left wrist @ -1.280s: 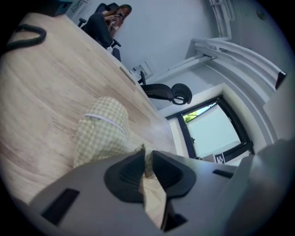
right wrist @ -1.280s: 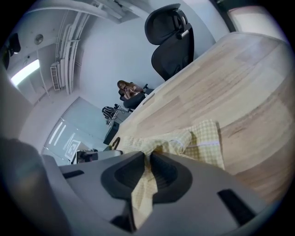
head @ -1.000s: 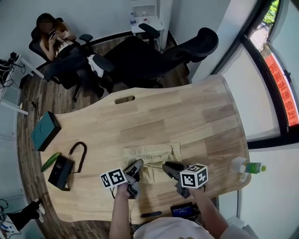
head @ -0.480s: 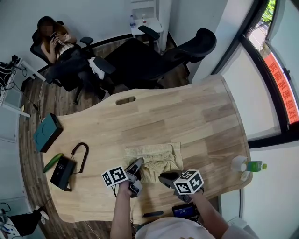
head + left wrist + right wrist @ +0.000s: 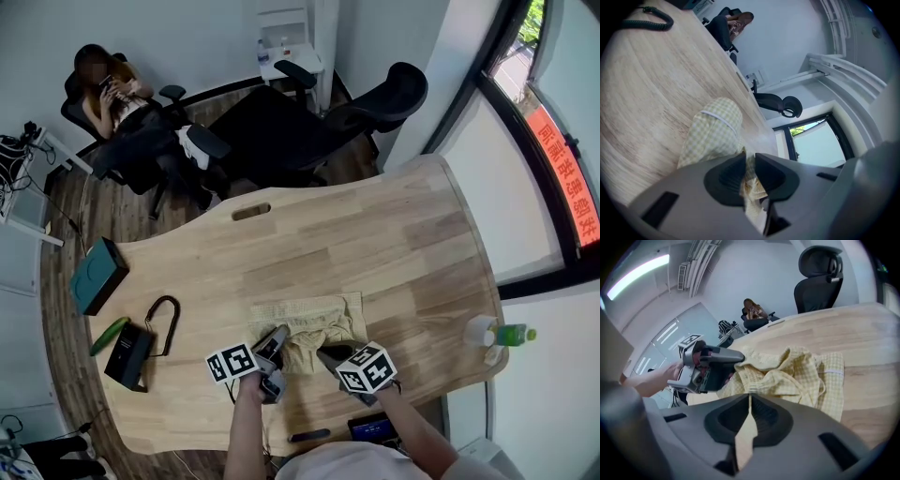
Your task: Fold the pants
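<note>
1. The left gripper (image 5: 749,158) is clamped on a bunched fold of the pants (image 5: 712,131). Checked cloth shows between its pads, and the rest lies on the table (image 5: 375,234) ahead of its tips.
2. The right gripper (image 5: 749,397), just beside the left one, has just been closing its jaws. They now stand all but together, tips at the near edge of the rumpled cloth. Only plain tan shows in the slit, so I cannot tell whether a thin hem is pinched.
3. The step looks like taking the near edge in both grippers for a first fold. Next, I judge, make sure the right grip holds, then lift both together and carry that edge forward.
4. Ahead of both grippers the wood is bare. A green bottle (image 5: 511,335) stands well off to the right, and a black box (image 5: 127,352) and a teal box (image 5: 98,275) well off to the left.
5. Farthest ahead are an office chair (image 5: 309,122) and a seated person (image 5: 117,94).
</note>
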A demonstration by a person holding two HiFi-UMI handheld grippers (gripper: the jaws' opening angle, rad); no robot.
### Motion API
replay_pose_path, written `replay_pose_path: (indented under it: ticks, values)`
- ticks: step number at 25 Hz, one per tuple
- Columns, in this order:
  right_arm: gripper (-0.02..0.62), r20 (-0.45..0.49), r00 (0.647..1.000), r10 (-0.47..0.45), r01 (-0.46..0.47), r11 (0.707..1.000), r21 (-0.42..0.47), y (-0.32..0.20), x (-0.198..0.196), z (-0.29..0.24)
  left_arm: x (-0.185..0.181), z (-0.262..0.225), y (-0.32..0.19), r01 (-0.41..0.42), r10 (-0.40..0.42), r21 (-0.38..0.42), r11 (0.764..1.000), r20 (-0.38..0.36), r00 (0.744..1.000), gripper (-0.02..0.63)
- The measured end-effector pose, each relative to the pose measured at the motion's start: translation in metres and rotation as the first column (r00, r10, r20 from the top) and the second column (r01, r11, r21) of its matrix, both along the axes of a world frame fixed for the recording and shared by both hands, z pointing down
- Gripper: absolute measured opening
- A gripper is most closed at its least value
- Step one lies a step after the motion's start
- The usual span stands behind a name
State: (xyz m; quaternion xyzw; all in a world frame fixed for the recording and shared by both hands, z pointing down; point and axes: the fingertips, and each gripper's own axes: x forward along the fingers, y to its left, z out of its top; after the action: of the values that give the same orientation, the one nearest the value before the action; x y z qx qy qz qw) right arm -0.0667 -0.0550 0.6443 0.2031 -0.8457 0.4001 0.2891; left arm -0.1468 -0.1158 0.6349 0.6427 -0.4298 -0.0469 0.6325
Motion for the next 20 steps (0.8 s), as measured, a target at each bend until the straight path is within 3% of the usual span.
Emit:
replay_pose_path:
  ticks: [2, 4, 6, 12, 14, 17, 18, 20]
  values:
    - [0.018, 0.034, 0.998, 0.053, -0.054, 0.998, 0.019, -0.013, -0.001, -0.009, 0.002, -0.01, -0.001, -0.019, 0.019, 0.038, 0.999, 0.004, 1.0, 0.077]
    - [0.018, 0.071, 0.992, 0.105, -0.108, 0.993, 0.037, -0.028, 0.0, -0.015, 0.004, -0.021, -0.002, -0.023, 0.024, 0.079, 0.997, -0.01, 1.0, 0.16]
    - [0.018, 0.101, 0.983, 0.153, -0.16, 0.985, 0.06, -0.044, 0.002, -0.019, 0.003, -0.029, -0.001, -0.03, 0.03, 0.102, 0.994, 0.005, 1.0, 0.193]
    - [0.017, 0.092, 0.967, 0.236, -0.245, 0.964, 0.102, -0.077, 0.009, -0.015, -0.005, -0.036, 0.0, -0.106, 0.082, 0.133, 0.985, 0.177, 0.981, 0.195]
    - [0.017, 0.071, 0.955, 0.287, -0.294, 0.947, 0.131, -0.089, 0.012, -0.014, -0.005, -0.037, 0.0, -0.155, 0.117, 0.14, 0.978, 0.248, 0.962, 0.176]
    - [0.012, 0.043, 0.94, 0.337, -0.34, 0.928, 0.15, -0.102, 0.014, -0.011, 0.003, -0.036, 0.0, -0.241, 0.183, 0.143, 0.96, 0.335, 0.925, 0.089]
    - [0.012, 0.042, 0.939, 0.341, -0.343, 0.927, 0.149, -0.103, 0.015, -0.011, 0.01, -0.035, 0.0, -0.282, 0.221, 0.141, 0.949, 0.34, 0.914, 0.012]
    - [0.012, 0.057, 0.934, 0.352, -0.357, 0.921, 0.157, -0.105, 0.017, -0.016, 0.03, -0.032, 0.002, -0.368, 0.313, 0.129, 0.921, 0.32, 0.894, 0.006]
